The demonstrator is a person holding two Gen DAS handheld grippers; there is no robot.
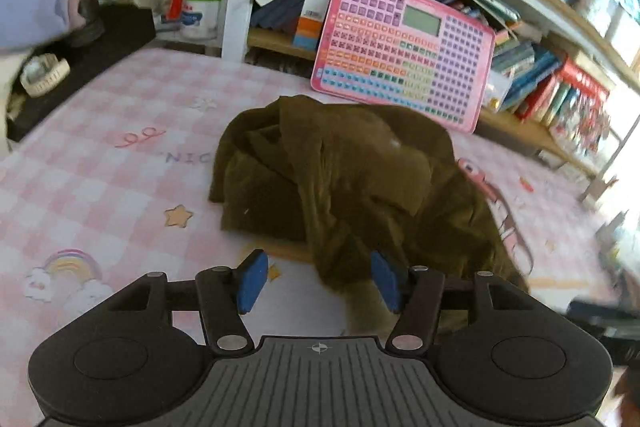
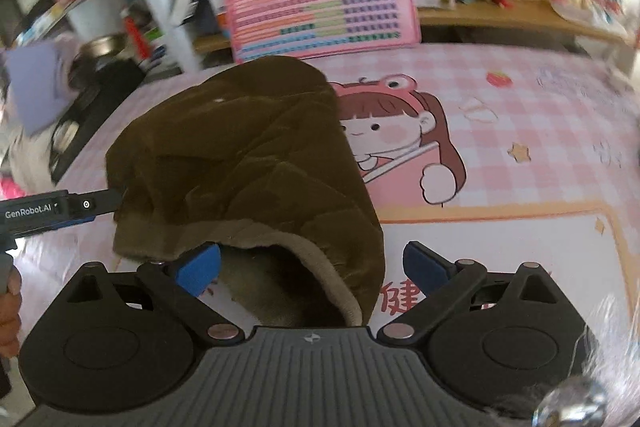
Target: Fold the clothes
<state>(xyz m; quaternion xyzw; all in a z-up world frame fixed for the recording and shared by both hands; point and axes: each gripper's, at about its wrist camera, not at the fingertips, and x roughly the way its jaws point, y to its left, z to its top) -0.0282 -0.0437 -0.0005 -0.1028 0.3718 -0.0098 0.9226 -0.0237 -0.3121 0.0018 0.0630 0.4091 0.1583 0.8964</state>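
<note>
My dark olive-brown garment (image 2: 248,155) is matt, fuzzy quilted cloth; my pink checked printed table cover (image 2: 520,147) looks smooth.

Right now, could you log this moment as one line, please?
left gripper: open | right gripper: open | garment: bunched on mat

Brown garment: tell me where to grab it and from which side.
Grip the brown garment at its thick hem, coming in from the near edge; that rolled rim gapes toward the open right hand-held gripper, likely giving its pads a lip to pinch.
</note>
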